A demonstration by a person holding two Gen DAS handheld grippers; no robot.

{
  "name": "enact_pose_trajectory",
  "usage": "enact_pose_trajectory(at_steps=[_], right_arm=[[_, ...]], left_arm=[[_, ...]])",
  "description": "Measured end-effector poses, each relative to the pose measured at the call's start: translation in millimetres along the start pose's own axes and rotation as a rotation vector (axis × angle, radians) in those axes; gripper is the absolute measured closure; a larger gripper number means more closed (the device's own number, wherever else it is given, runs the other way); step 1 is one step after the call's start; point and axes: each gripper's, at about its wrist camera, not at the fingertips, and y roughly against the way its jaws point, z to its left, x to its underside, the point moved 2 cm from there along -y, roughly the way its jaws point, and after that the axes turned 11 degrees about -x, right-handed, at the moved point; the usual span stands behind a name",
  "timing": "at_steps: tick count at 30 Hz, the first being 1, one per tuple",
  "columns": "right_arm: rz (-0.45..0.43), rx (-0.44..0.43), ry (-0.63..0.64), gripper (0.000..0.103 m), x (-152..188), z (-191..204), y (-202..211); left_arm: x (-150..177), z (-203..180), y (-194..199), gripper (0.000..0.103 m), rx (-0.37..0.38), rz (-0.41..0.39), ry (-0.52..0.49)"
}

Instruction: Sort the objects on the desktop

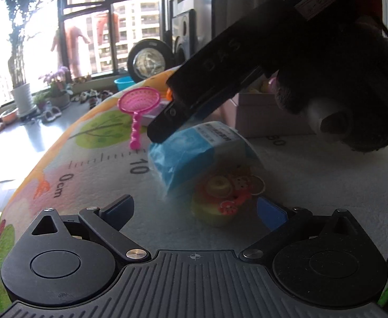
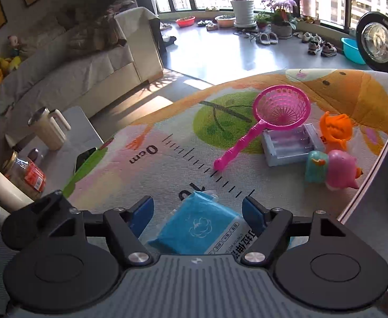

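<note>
Nearby, one blue packet point(image 2: 194, 228) between the spread right claw point(image 2: 196, 212), left claw point(image 1: 194, 209) spread too, one pink net point(image 2: 281, 108), two toy figures.

Crowded far side, bare mat nearer

Pink net point(image 2: 282, 108), battery tray point(image 2: 290, 147) and toys point(image 2: 331, 171) blocked the far mat point(image 2: 146, 169); a box wall point(image 2: 374, 164) closed the right.

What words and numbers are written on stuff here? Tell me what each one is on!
"0cm": on the play mat, at the start of its printed ruler.
"10": on the same ruler, partly hidden by the blue packet.
"80": on the mat, further along, in the left wrist view.
Chinese print on the packet's white label: too small and cut off to read.
Red jar label: too blurred.
</note>
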Motion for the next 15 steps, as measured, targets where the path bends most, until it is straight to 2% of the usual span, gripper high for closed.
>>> enact_pose_trajectory(at_steps=[3, 5, 10, 12, 15], right_arm=[[-0.115, 0.087, 0.087, 0.028, 21, 16, 48], [-0.165, 0.134, 0.081, 0.028, 35, 16, 76], [-0.263, 0.239, -0.051, 0.027, 71, -6, 131], [-0.288, 0.271, -0.115, 0.025, 89, -16, 144], [-0.318, 0.305, -0.197, 0.025, 114, -28, 156]], left_arm=[[0, -15, -7, 0.001, 0.095, 0.045, 0.020], [-2, -28, -11, 0.001, 0.112, 0.051, 0.014], [-13, -49, -30, 0.001, 0.080, 0.073, 0.031], [-16, -62, -31, 0.001, 0.125, 0.068, -0.002], [-17, -91, -29, 0.001, 0.248, 0.053, -0.088]])
